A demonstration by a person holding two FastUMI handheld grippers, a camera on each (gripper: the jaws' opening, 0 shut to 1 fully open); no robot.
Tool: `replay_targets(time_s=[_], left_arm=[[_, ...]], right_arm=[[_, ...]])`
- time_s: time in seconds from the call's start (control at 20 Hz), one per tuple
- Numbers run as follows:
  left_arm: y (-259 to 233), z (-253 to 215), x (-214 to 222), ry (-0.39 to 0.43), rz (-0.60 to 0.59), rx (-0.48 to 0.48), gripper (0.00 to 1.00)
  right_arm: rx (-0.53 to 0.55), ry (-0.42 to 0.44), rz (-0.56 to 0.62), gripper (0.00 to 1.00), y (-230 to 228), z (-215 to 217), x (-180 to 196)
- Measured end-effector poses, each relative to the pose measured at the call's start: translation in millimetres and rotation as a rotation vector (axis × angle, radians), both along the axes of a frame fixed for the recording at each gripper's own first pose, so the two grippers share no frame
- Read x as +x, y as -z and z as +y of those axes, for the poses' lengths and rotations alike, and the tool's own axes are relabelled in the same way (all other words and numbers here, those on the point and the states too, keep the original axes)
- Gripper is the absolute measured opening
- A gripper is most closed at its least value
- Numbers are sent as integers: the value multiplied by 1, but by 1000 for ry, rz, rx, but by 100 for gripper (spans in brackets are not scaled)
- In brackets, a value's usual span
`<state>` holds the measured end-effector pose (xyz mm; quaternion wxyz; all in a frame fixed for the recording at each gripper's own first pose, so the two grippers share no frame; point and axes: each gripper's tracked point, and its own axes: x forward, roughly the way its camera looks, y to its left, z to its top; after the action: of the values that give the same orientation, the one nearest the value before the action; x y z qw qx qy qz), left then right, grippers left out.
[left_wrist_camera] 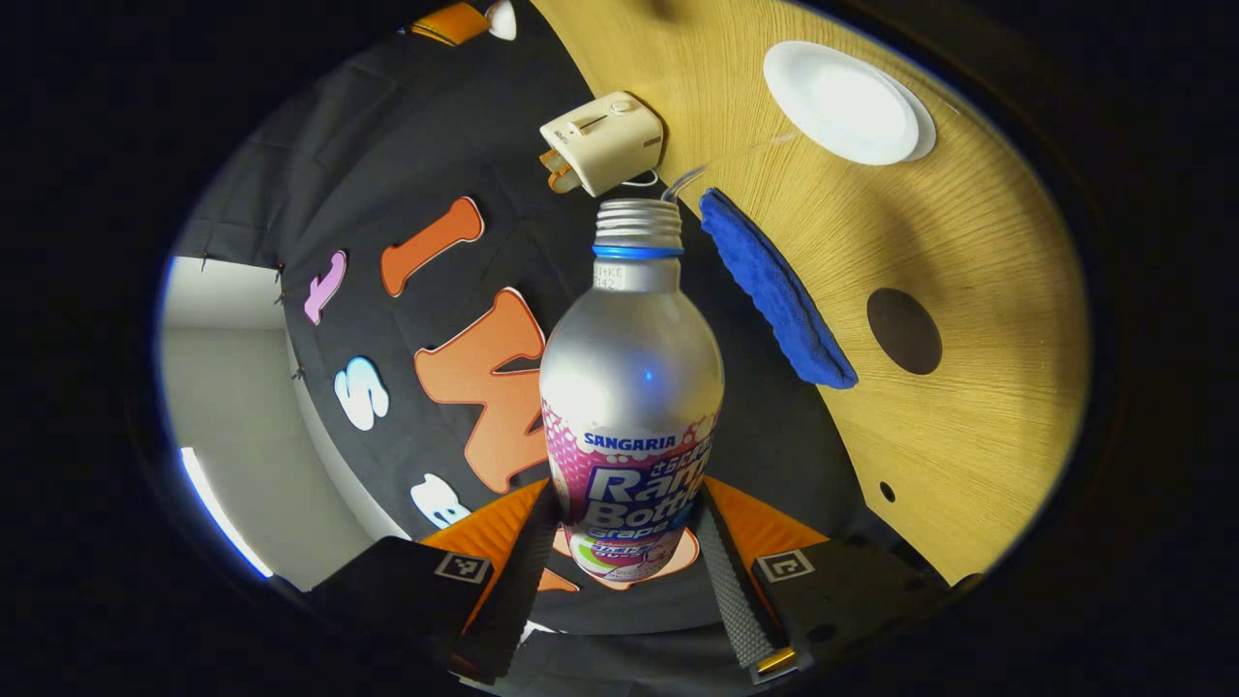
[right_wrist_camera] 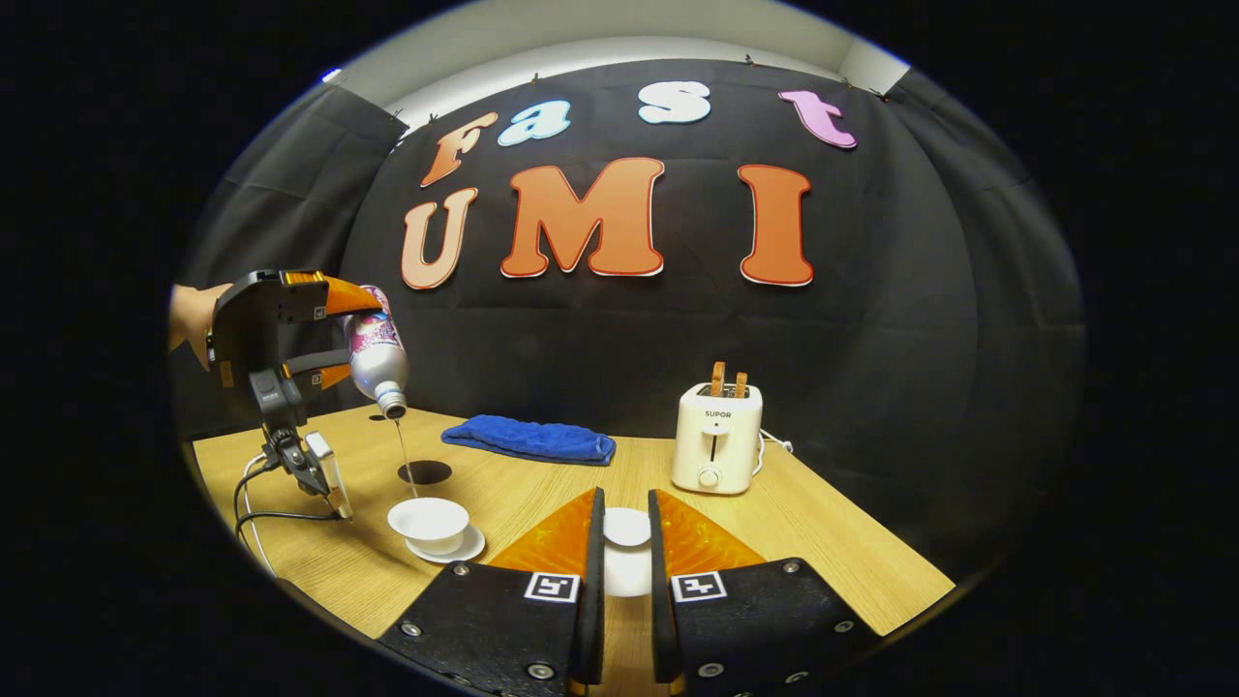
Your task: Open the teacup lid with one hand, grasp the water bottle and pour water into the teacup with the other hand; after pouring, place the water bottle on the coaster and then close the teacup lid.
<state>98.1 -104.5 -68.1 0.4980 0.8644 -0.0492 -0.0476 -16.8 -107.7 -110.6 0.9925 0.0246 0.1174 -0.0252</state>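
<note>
My left gripper (left_wrist_camera: 627,513) is shut on the silver water bottle (left_wrist_camera: 631,378), which has no cap. In the right gripper view that gripper (right_wrist_camera: 350,337) holds the bottle (right_wrist_camera: 376,353) tilted mouth-down, and a thin stream of water (right_wrist_camera: 405,455) falls into the open white teacup (right_wrist_camera: 428,521) on its saucer. The teacup (left_wrist_camera: 840,102) also lies far ahead in the left gripper view. My right gripper (right_wrist_camera: 625,503) is shut on the white teacup lid (right_wrist_camera: 627,530), held above the table right of the cup. A dark round coaster (right_wrist_camera: 424,472) lies just behind the cup.
A blue folded cloth (right_wrist_camera: 530,439) lies at the back of the wooden table (right_wrist_camera: 823,542). A cream toaster (right_wrist_camera: 717,438) stands at the back right with its cord behind it. A person's hand (right_wrist_camera: 189,315) holds the left gripper, and cables (right_wrist_camera: 254,503) hang from it.
</note>
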Motion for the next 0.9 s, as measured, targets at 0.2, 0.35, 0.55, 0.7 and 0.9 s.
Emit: replay_targets(time_s=[0.2,0.35,0.55,0.7,0.9], left_arm=[[11,-3,-1,10,5,18,84],[20,-8,-4,29,7,45,84],[32,-17,-8,62,13,75,84],[38,-22,-9,74,11,83,84],[40,-25,-10,91,17,89,82]], right_arm=[[-20,-5,0,20,1,1,-1],[-21,-8,5,20,3,4,0],[-22,-10,3,20,1,5,0],[-28,-12,4,20,0,6,1],[0,-17,3,20,-2,9,1]])
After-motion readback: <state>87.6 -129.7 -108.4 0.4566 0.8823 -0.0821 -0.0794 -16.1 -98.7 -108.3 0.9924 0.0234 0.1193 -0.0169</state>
